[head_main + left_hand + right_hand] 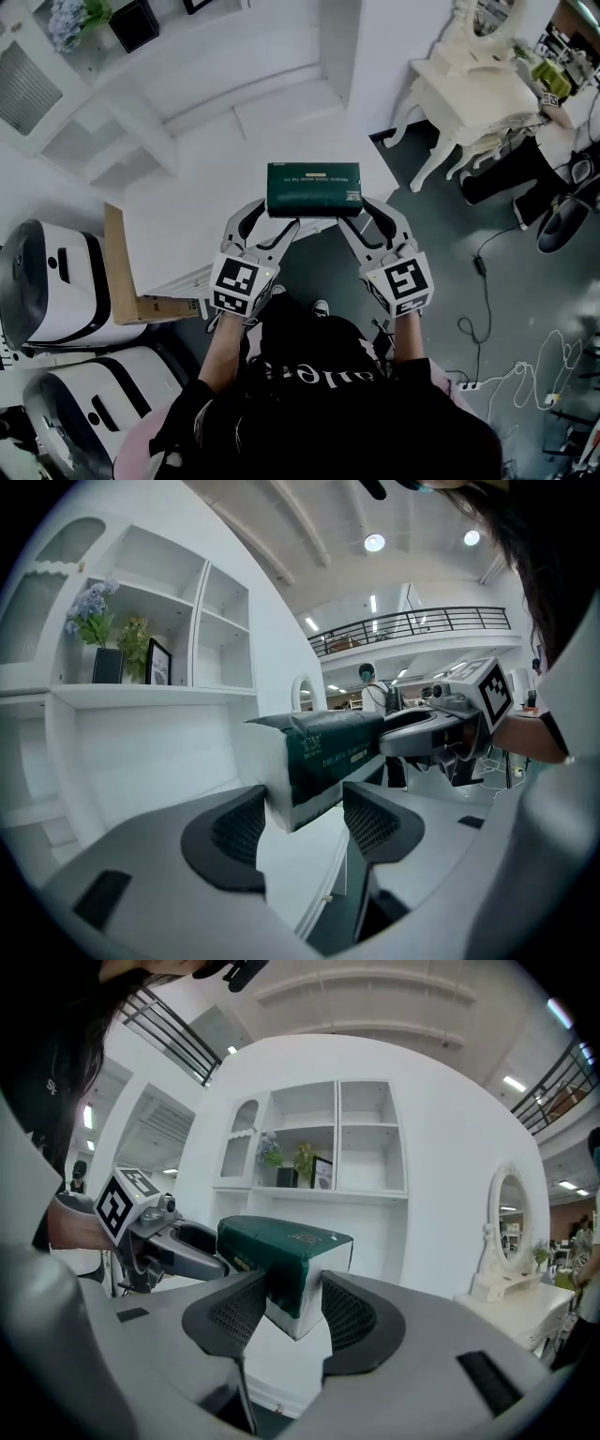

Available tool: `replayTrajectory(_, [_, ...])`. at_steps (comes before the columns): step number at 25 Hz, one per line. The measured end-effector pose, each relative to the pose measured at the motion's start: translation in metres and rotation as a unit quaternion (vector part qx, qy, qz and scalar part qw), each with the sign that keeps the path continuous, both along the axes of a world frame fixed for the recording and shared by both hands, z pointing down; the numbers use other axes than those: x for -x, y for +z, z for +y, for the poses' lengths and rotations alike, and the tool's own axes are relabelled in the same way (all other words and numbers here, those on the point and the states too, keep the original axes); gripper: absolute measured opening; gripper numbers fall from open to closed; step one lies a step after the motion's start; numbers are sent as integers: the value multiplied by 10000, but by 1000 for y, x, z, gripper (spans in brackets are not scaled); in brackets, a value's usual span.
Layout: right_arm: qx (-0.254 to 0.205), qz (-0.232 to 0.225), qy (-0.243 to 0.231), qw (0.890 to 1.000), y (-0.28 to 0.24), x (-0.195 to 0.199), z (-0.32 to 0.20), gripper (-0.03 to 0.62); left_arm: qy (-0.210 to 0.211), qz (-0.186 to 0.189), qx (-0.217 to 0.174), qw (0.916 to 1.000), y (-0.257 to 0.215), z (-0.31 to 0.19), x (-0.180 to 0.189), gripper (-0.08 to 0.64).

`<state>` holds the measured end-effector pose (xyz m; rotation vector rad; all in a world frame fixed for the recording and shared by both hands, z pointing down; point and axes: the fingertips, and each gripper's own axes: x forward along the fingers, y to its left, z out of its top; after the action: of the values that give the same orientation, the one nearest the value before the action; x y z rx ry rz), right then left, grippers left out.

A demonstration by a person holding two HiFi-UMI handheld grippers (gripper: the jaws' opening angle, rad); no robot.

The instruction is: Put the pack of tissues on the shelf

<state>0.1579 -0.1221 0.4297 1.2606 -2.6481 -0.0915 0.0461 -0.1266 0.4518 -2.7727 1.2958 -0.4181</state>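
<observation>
The pack of tissues (pixel 314 189) is a dark green block with white ends, held level in the air in front of the white shelf unit (pixel 141 122). My left gripper (pixel 262 225) is shut on its left end and my right gripper (pixel 373 225) on its right end. In the left gripper view the pack (pixel 323 752) sits between the ribbed pads (pixel 234 829), and the other gripper shows beyond it. The right gripper view has the pack (pixel 281 1251) pinched between the pads (pixel 345 1314), facing the shelf compartments (pixel 309 1194).
The shelf holds blue flowers in a dark pot (pixel 94 611) and a small picture frame (pixel 157 663). A white dressing table (pixel 469 89) with a mirror stands on the right. On the left are a cardboard box (pixel 122 272) and white rounded machines (pixel 56 281). Cables (pixel 487 347) lie on the floor.
</observation>
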Motion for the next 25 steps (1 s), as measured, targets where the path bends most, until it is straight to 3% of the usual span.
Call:
replayTrajectory(6, [-209, -41, -56, 9998, -8, 3, -37, 213, 23, -106, -160, 9998, -11, -34, 3, 265])
replayTrajectory(12, [-367, 45, 47, 9993, -22, -17, -80, 213, 183, -118, -285, 9994, -23, -81, -16, 265])
replayTrajectory(25, [-1099, 188, 56, 9938, -94, -9, -196, 213, 263, 163, -1035, 9941, -96, -200, -11, 265])
